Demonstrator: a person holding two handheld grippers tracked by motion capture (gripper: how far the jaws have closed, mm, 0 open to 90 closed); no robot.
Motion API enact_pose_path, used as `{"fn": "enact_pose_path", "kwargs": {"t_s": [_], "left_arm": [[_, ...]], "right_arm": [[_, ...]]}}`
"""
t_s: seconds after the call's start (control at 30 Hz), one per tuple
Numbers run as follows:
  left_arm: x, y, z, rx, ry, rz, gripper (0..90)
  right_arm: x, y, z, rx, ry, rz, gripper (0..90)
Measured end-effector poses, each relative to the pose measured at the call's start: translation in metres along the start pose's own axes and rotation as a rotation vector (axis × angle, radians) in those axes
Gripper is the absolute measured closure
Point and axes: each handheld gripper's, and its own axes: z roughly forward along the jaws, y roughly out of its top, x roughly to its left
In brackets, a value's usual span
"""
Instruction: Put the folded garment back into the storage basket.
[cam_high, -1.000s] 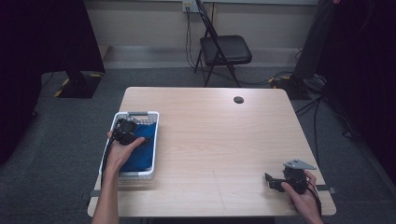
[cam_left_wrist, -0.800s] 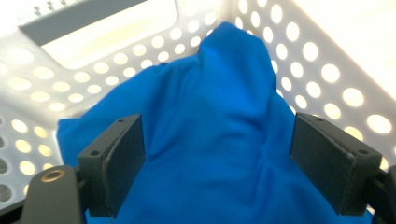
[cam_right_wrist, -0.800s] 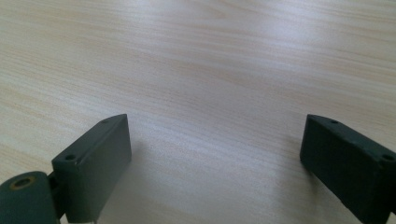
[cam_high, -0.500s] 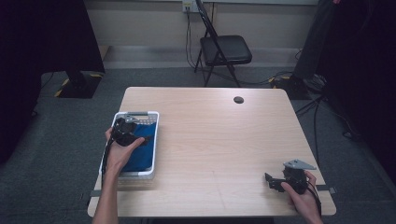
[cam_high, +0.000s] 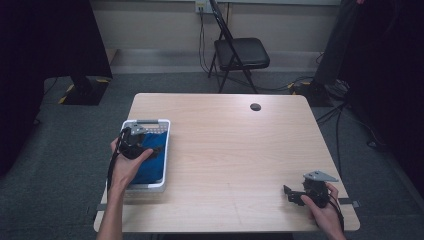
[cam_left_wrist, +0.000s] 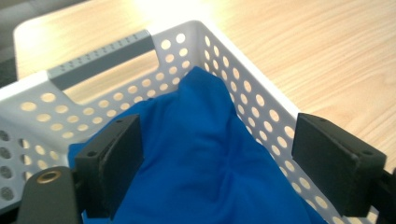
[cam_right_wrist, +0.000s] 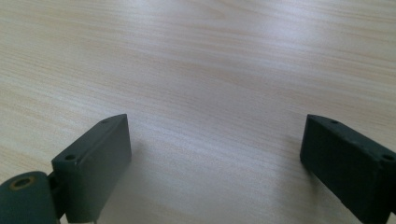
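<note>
From the high view, the left gripper (cam_high: 131, 142) hung over the white perforated plastic basket (cam_high: 163, 150) holding a crumpled blue cloth (cam_high: 152, 160) at the light wooden desk's (cam_high: 225, 150) left side. The right gripper (cam_high: 300, 194) rested near the desk's front right corner.

In the left gripper view, the jaws stood released, the cloth (cam_left_wrist: 205, 163) between them.

In the right gripper view, the jaws gaped over bare desk (cam_right_wrist: 210, 70).

The high view is dim at its edges, with the room left and right falling into near black, while the table (cam_high: 235, 150) is evenly lit from above and carries only faint shadows. The picture is soft and slightly grainy. In the left gripper view, glare washes out the far tabletop, and the 2 near jaws are a little blurred. The right gripper view is bright, with soft shadows under its jaws.
</note>
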Motion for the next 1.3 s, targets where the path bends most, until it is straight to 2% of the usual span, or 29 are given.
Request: {"fn": "enact_pose_path", "kwargs": {"t_s": [0.1, 0.17, 0.3, 0.4, 0.47, 0.53, 0.6, 0.73, 0.87, 0.93, 1.03, 1.17, 1.3], "left_arm": [[-0.004, 0.001, -0.002, -0.009, -0.014, 0.013, 16.5], [-0.006, 0.002, -0.004, -0.014, -0.006, 0.019, 16.6], [-0.009, 0.004, -0.008, -0.056, -0.003, -0.015, 17.2], [-0.013, 0.006, -0.010, -0.066, -0.010, -0.013, 19.4], [-0.015, 0.008, -0.011, -0.073, 0.007, -0.027, 19.7], [-0.017, 0.010, -0.013, -0.082, 0.005, -0.030, 19.3], [-0.020, 0.012, -0.014, -0.082, -0.007, -0.012, 19.8], [-0.026, 0.015, -0.016, -0.080, -0.004, 0.005, 18.9], [-0.032, 0.018, -0.021, -0.095, -0.028, 0.022, 17.1], [-0.034, 0.018, -0.021, -0.069, -0.034, 0.018, 17.1], [-0.036, 0.017, -0.022, -0.066, -0.024, 0.028, 17.1], [-0.039, 0.016, -0.025, -0.076, -0.038, 0.023, 16.9], [-0.045, 0.016, -0.029, -0.081, -0.034, 0.050, 16.9]], "right_arm": [[0.000, 0.000, 0.000, 0.000, 0.000, 0.000, 7.6], [0.000, 0.000, 0.000, 0.000, 0.000, 0.000, 7.6], [0.000, 0.000, 0.000, 0.000, 0.000, 0.000, 7.6], [0.000, 0.000, 0.000, 0.000, 0.000, 0.000, 7.6], [0.000, 0.000, 0.000, 0.000, 0.000, 0.000, 7.6], [0.000, 0.000, 0.000, 0.000, 0.000, -0.001, 7.6], [0.000, 0.000, 0.000, 0.000, 0.000, -0.001, 7.6], [0.000, 0.000, 0.000, 0.000, 0.000, 0.000, 7.6], [0.000, 0.000, 0.000, 0.000, 0.001, -0.001, 7.6], [0.000, 0.000, 0.000, -0.001, 0.000, -0.001, 7.6], [0.000, 0.000, 0.000, -0.001, 0.001, -0.001, 7.6], [0.000, 0.000, 0.000, -0.001, 0.000, -0.001, 7.5], [0.000, 0.000, 0.000, -0.001, 0.000, -0.002, 7.5]]}}
